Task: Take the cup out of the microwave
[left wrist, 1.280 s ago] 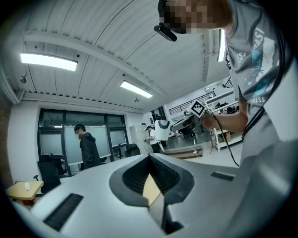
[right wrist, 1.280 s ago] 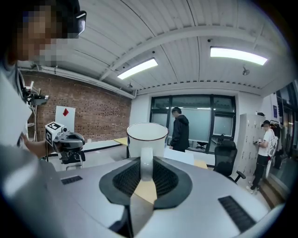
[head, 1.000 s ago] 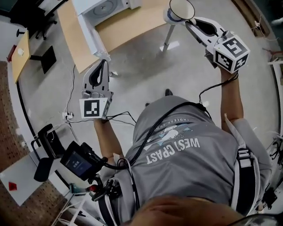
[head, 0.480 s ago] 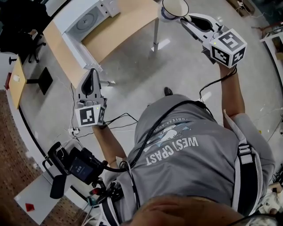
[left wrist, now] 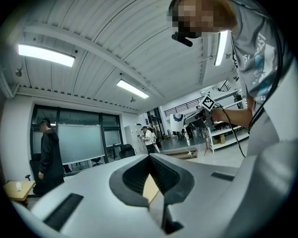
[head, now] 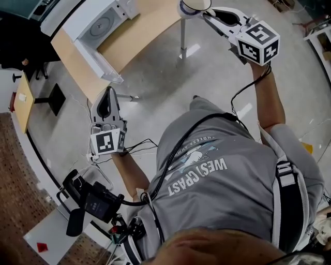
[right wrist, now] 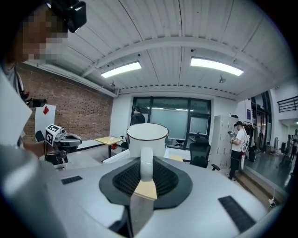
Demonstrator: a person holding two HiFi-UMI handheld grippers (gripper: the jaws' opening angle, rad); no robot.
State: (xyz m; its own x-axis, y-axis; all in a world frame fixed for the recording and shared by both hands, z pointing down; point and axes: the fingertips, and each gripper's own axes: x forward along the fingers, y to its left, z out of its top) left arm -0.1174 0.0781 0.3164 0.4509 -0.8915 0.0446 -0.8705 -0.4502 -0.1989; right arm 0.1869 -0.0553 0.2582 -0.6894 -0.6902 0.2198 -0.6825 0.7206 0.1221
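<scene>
A white cup (right wrist: 147, 139) with a dark rim hangs in the air, its handle (right wrist: 146, 163) pinched between the jaws of my right gripper (right wrist: 145, 173). In the head view that gripper (head: 208, 14) is raised at the top right, with the cup (head: 192, 6) past the end of the wooden table (head: 150, 23). The white microwave (head: 95, 25) stands on that table with its door hanging open. My left gripper (head: 108, 92) is lower left, off the table's near edge and shut on nothing. The left gripper view shows its jaws (left wrist: 151, 161) meeting, empty.
A table leg (head: 182, 41) stands below the cup. A camera rig (head: 93, 199) sits on the floor at lower left, with cables nearby. Desks, office chairs (right wrist: 200, 155), shelving and people standing (right wrist: 238, 148) fill the room beyond.
My left gripper has drawn back a little from the microwave door. The right gripper keeps its hold on the cup and has shifted slightly up and left in the head view.
</scene>
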